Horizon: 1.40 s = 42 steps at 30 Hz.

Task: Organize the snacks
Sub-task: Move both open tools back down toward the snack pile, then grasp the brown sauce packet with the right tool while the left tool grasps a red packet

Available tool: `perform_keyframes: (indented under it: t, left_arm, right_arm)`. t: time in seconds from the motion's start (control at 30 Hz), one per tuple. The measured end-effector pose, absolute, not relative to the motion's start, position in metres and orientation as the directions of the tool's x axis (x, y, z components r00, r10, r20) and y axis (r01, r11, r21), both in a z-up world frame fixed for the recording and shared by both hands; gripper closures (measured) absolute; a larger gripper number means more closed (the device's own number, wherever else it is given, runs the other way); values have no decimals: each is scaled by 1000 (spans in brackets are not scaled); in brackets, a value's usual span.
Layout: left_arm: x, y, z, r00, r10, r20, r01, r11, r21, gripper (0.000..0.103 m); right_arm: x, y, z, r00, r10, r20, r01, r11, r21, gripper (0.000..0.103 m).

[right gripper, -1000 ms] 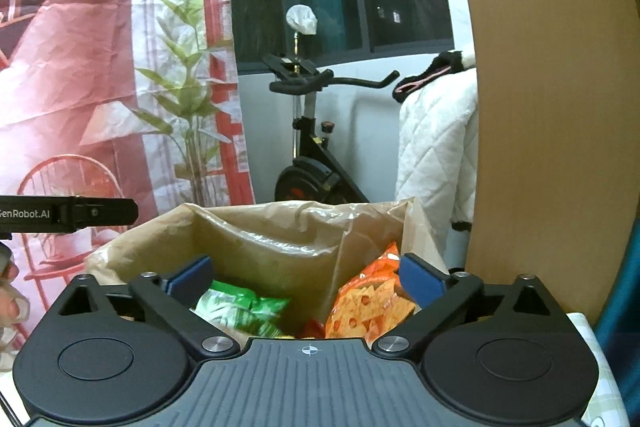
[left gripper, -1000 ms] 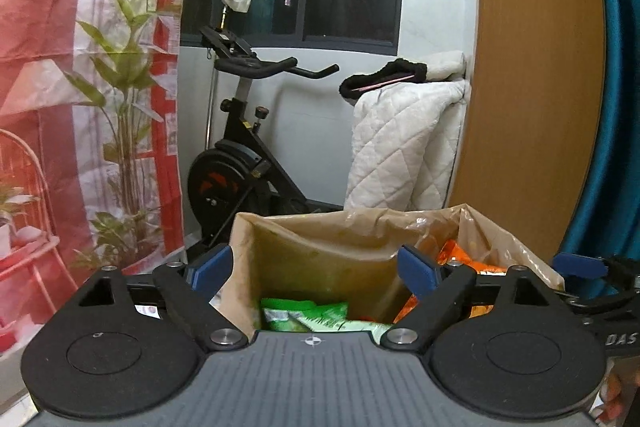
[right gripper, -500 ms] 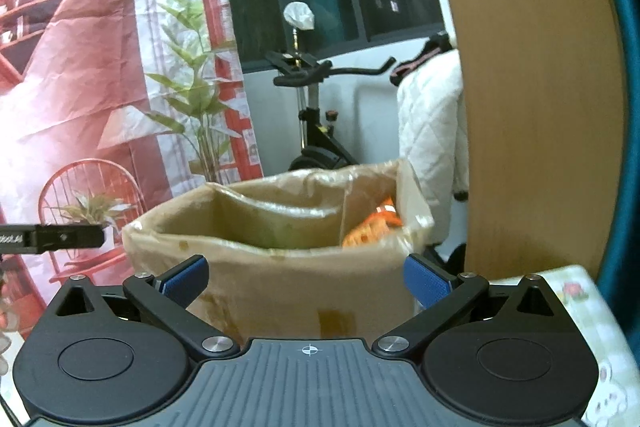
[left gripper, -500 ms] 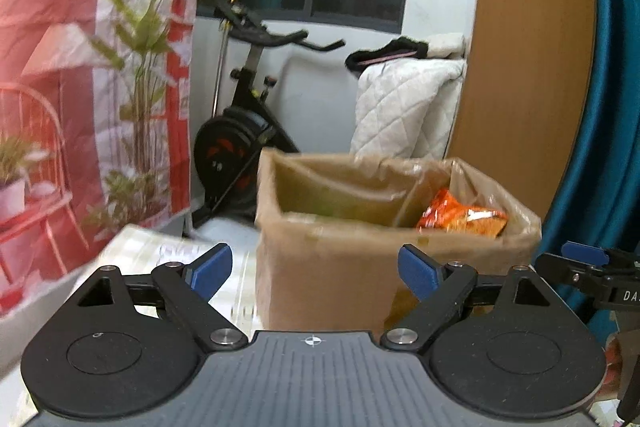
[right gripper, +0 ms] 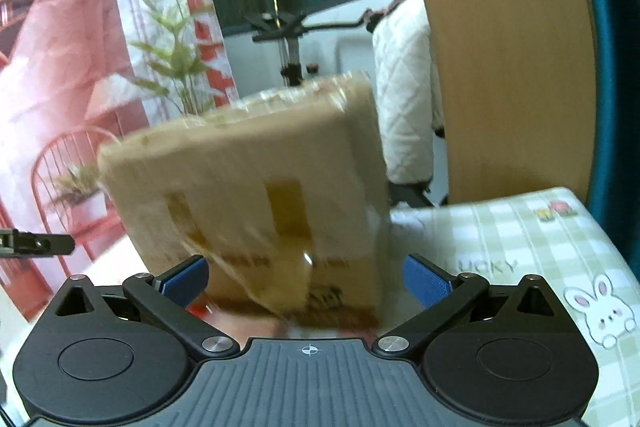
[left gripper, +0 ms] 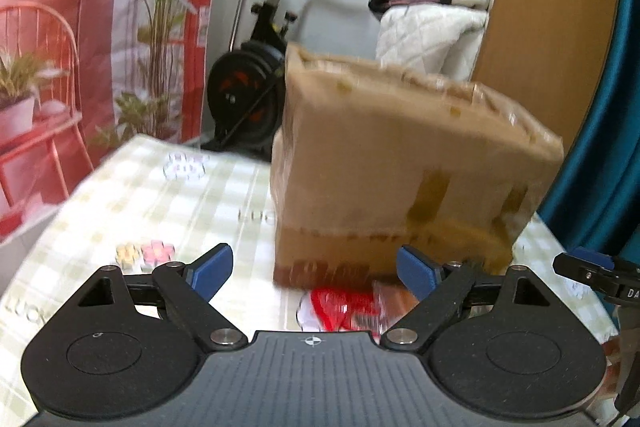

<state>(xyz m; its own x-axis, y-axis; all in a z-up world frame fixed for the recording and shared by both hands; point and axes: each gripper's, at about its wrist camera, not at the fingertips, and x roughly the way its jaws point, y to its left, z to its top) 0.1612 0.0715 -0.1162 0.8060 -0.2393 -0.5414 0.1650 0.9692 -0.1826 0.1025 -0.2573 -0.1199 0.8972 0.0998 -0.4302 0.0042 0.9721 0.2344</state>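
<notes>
Both tools stand wide apart and grip nothing: the left tool (left gripper: 311, 269), its jaws easing inward, hovers over a red snack packet (left gripper: 344, 307) lying against the cardboard box (left gripper: 400, 163); the right tool (right gripper: 306, 277) faces that box. The bench (right gripper: 520, 227) cloth reads "LUCKY" (partly hidden).

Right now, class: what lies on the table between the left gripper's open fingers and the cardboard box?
In the left wrist view, a red snack packet lies between the left gripper and the cardboard box, on the checked tablecloth.
</notes>
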Motion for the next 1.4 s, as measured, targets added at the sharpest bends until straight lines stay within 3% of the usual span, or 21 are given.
perform_keyframes:
  t: [0.3, 0.37, 0.43, 0.5, 0.77, 1.0, 1.17, 1.4]
  left_arm:
    - [167, 73, -144, 786, -227, -575, 162, 973, -163, 18]
    - [169, 74, -151, 777, -227, -588, 159, 973, -165, 20]
    - [169, 74, -157, 773, -220, -595, 154, 975, -160, 20]
    - [168, 74, -163, 770, -216, -600, 153, 976, -155, 21]
    - [168, 75, -172, 759, -223, -611, 169, 975, -145, 24]
    - [170, 74, -178, 741, -238, -628, 182, 971, -153, 26]
    - [168, 73, -183, 731, -253, -634, 197, 968, -159, 29]
    - [171, 74, -189, 709, -275, -649, 209, 961, -179, 37]
  right_arm:
    - [113, -251, -167, 814, 48, -578, 23, 993, 114, 2]
    - [118, -247, -177, 779, 50, -625, 11, 996, 93, 20]
    - [124, -245, -188, 749, 77, -658, -17, 995, 97, 31]
    - [128, -238, -197, 730, 87, -678, -37, 996, 87, 32]
    - [142, -227, -210, 714, 129, -689, -82, 991, 102, 48]
    - [141, -213, -215, 709, 106, -697, -134, 991, 15, 48]
    - [131, -215, -216, 734, 98, -673, -125, 992, 8, 60]
    - [116, -226, -216, 774, 82, -628, -64, 997, 51, 68]
